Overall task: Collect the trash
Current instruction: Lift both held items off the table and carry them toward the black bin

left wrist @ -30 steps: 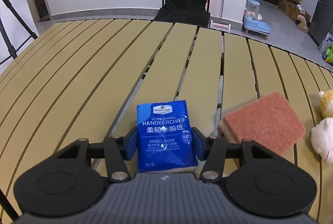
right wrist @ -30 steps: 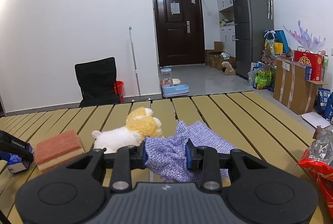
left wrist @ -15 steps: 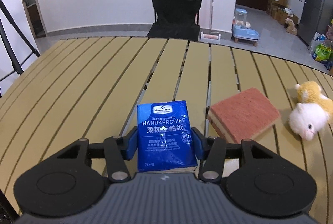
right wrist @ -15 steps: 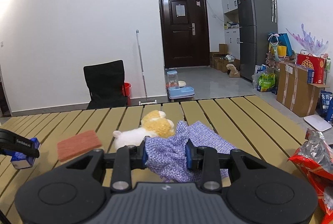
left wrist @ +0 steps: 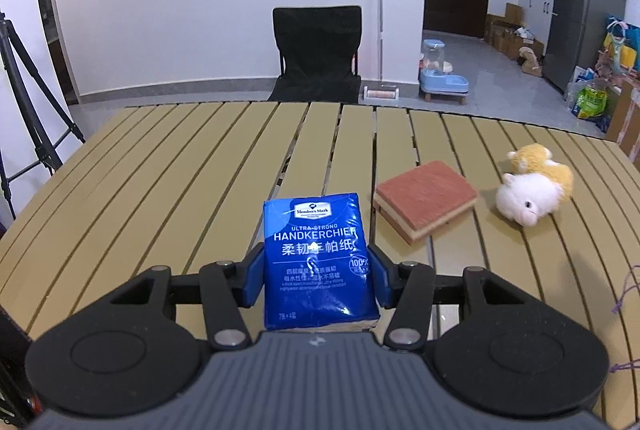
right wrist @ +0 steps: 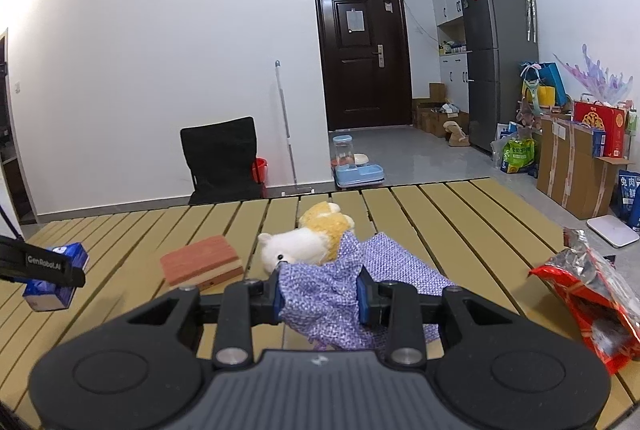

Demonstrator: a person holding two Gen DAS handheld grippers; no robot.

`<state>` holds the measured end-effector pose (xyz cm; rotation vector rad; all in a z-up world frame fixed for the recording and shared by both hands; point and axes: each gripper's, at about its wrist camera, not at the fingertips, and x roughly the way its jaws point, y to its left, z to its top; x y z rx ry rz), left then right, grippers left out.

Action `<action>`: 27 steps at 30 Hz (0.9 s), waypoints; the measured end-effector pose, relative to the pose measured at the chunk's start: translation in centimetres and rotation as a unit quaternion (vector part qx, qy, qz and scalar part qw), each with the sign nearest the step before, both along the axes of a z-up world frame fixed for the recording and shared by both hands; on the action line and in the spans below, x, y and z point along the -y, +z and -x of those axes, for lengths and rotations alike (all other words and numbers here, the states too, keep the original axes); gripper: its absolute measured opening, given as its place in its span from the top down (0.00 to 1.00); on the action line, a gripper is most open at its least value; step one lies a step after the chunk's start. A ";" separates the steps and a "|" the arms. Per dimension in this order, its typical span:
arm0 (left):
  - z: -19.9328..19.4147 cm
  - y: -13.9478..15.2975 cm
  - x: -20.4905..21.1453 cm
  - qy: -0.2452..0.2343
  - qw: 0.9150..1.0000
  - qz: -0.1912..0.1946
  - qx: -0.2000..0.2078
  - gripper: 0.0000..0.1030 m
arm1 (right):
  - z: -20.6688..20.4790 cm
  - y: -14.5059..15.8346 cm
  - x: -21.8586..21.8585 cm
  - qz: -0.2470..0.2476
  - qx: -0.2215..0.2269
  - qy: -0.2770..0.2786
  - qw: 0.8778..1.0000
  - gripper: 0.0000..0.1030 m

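My left jaws pinch the tissue pack (left wrist: 318, 258); my right jaws pinch the cloth (right wrist: 320, 294). I should keep both squeezes firm and steer clear of the sponge (left wrist: 426, 200) at two o'clock.

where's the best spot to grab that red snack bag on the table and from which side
Probably the crumpled upper edge of the red snack bag, coming from above and from its left, where bare table gives room. The bag lies slumped at the table's right edge with its opening gaping toward the camera, so a pinch on that raised foil fold looks easier than on the flat body. Both grippers are full now.
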<state>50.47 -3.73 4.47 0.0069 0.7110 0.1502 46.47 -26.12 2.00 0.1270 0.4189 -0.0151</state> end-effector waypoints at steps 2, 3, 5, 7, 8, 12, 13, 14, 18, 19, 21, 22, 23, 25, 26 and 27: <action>1.3 0.6 0.1 -0.005 1.000 0.000 0.006 0.49 | 1.1 0.4 -0.2 -0.001 0.002 0.003 1.000 0.70; 2.1 0.9 0.2 -0.008 1.000 -0.001 0.010 0.49 | 1.7 0.6 -0.2 -0.001 0.003 0.004 1.000 0.70; 3.6 1.6 0.3 -0.015 1.000 -0.003 0.018 0.49 | 3.0 1.0 -0.5 -0.001 0.006 0.007 1.000 0.70; 5.1 2.1 0.5 -0.022 0.999 -0.003 0.024 0.48 | 4.3 1.4 -0.8 0.000 0.009 0.011 1.000 0.70; 6.0 2.5 0.5 -0.026 0.999 -0.003 0.028 0.49 | 5.0 1.6 -1.0 0.000 0.010 0.012 1.000 0.70; 9.1 3.1 1.0 -0.035 0.999 -0.004 0.039 0.49 | 7.4 2.3 -1.5 0.003 0.014 0.019 1.000 0.70; 9.8 3.2 1.0 -0.037 0.998 -0.004 0.041 0.49 | 8.1 2.5 -1.6 0.003 0.016 0.021 1.000 0.70; 10.6 3.3 1.0 -0.040 0.998 -0.003 0.043 0.49 | 8.7 2.7 -1.7 0.004 0.017 0.023 1.000 0.70; 13.5 3.5 1.2 -0.047 0.998 -0.001 0.049 0.49 | 11.3 3.0 -2.4 0.007 0.019 0.032 0.999 0.70; 14.1 3.6 1.2 -0.048 0.998 -0.001 0.050 0.49 | 11.8 3.1 -2.5 0.007 0.019 0.034 0.999 0.70; 15.5 3.6 1.2 -0.051 0.997 0.000 0.053 0.48 | 13.0 3.1 -2.9 0.009 0.019 0.038 0.999 0.70; 16.0 3.6 1.1 -0.052 0.997 0.000 0.053 0.48 | 13.6 3.1 -2.9 0.009 0.019 0.040 0.999 0.70; 16.6 3.6 1.1 -0.053 0.997 -0.001 0.053 0.48 | 14.1 3.0 -3.0 0.009 0.019 0.042 0.999 0.70; 17.6 3.5 1.0 -0.054 0.997 -0.001 0.054 0.48 | 15.1 2.9 -3.4 0.011 0.018 0.046 0.999 0.70; 18.2 3.4 1.0 -0.055 0.997 0.000 0.054 0.48 | 15.5 2.8 -3.5 0.011 0.018 0.048 0.999 0.70; 18.6 3.4 1.0 -0.056 0.997 0.001 0.055 0.48 | 16.0 2.7 -3.7 0.012 0.017 0.050 0.999 0.70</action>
